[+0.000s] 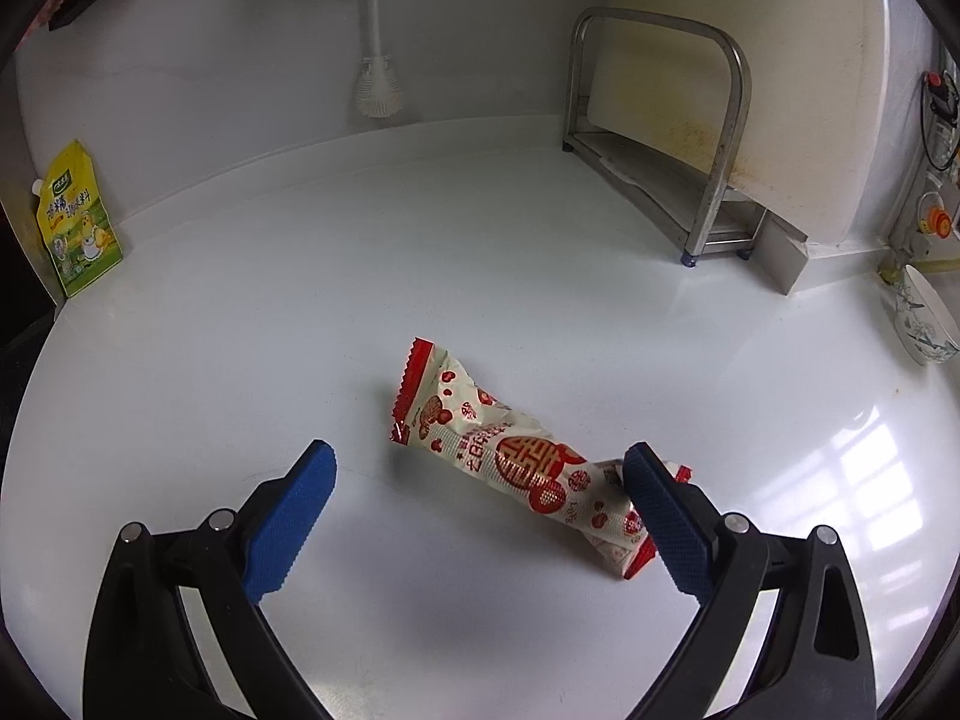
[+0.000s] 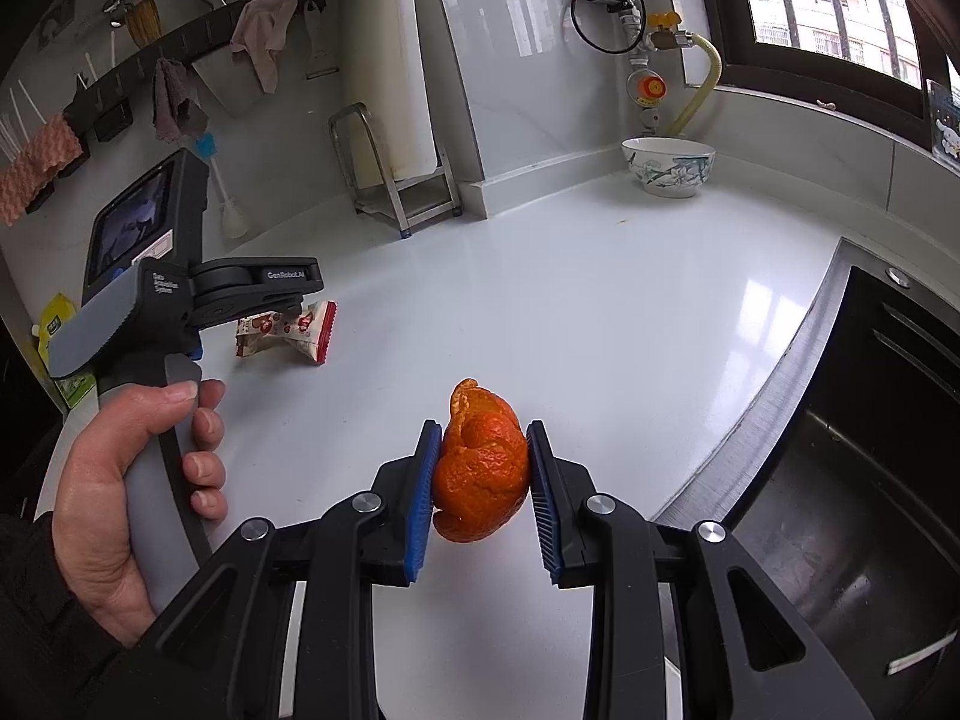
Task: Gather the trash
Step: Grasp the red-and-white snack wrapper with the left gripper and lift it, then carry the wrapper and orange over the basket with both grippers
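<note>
step: pickup | right gripper [image 2: 480,483] clamps crumpled orange peel [image 2: 480,468] | left gripper [image 1: 480,498] spread wide around red-and-white plastic snack wrapper [image 1: 516,456], right pad [image 1: 660,516] seemingly touching | next: shift right, close

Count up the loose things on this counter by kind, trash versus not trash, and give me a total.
Trash: 2, the snack wrapper lying between the open left gripper fingers, and the orange peel clamped in the right gripper.
Not trash: 3, the bowl, the yellow pouch, the metal rack.
Total: 5.

Glossy countertop [image 1: 540,276], crinkly foil wrapper [image 1: 516,456]
</note>
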Motion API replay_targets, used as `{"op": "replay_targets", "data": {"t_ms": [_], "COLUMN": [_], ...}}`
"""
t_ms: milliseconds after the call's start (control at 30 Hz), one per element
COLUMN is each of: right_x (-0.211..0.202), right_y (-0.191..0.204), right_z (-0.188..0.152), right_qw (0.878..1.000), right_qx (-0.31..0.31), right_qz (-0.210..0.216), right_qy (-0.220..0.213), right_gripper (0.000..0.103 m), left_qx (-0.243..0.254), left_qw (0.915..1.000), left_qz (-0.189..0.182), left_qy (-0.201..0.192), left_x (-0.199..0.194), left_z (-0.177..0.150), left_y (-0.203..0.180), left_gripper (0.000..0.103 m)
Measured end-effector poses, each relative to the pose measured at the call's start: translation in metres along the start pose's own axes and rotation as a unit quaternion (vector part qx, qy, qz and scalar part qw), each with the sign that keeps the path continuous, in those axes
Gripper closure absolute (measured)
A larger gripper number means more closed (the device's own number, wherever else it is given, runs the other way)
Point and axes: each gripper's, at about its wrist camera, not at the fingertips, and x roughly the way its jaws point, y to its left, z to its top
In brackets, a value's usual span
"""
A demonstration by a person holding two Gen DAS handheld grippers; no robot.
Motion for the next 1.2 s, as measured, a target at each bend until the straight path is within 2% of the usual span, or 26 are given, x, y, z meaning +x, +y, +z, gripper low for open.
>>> {"op": "replay_targets", "data": {"t_ms": [67, 133, 200, 233, 267, 300, 333, 667, 900, 1200], "right_x": [0.000, 0.000, -0.001, -0.001, -0.001, -0.001, -0.001, -0.010, -0.025, -0.050], "right_y": [0.000, -0.001, -0.001, -0.002, -0.002, -0.002, -0.002, -0.008, -0.006, 0.011], "right_z": [0.001, 0.001, 0.001, 0.001, 0.001, 0.001, 0.001, -0.004, -0.013, -0.034], "right_qw": [1.000, 1.000, 1.000, 1.000, 1.000, 1.000, 1.000, 1.000, 1.000, 0.999], "right_qx": [-0.001, 0.001, 0.002, 0.003, 0.003, 0.003, 0.003, 0.018, 0.027, 0.024], "right_qz": [0.002, 0.004, 0.005, 0.005, 0.005, 0.006, 0.006, 0.006, 0.006, 0.015], "right_qy": [0.000, 0.000, 0.000, 0.000, 0.000, 0.000, 0.000, 0.009, 0.009, 0.016], "right_gripper": [0.075, 0.075, 0.075, 0.075, 0.075, 0.075, 0.075, 0.075, 0.075, 0.075], "left_qx": [0.000, 0.006, 0.008, 0.007, 0.009, 0.012, 0.018, 0.073, 0.096, 0.152], "left_qw": [0.9999, 0.9998, 0.9996, 0.9997, 0.9997, 0.9997, 0.9996, 0.9969, 0.9936, 0.9839], "left_qz": [0.009, 0.006, 0.004, 0.000, 0.001, -0.003, -0.007, -0.029, -0.059, -0.085], "left_qy": [0.006, 0.017, 0.026, 0.023, 0.022, 0.021, 0.020, 0.011, -0.013, -0.042], "left_x": [0.008, 0.014, 0.018, 0.018, 0.018, 0.017, 0.016, -0.008, -0.048, -0.105], "left_z": [0.002, 0.000, -0.002, -0.003, -0.004, -0.004, -0.005, -0.029, -0.050, -0.095], "left_y": [-0.002, -0.005, -0.004, -0.003, -0.002, -0.002, -0.002, 0.013, 0.040, 0.073], "left_gripper": [0.010, 0.021, 0.043, 0.045, 0.053, 0.066, 0.069, 0.073, 0.073, 0.073]}}
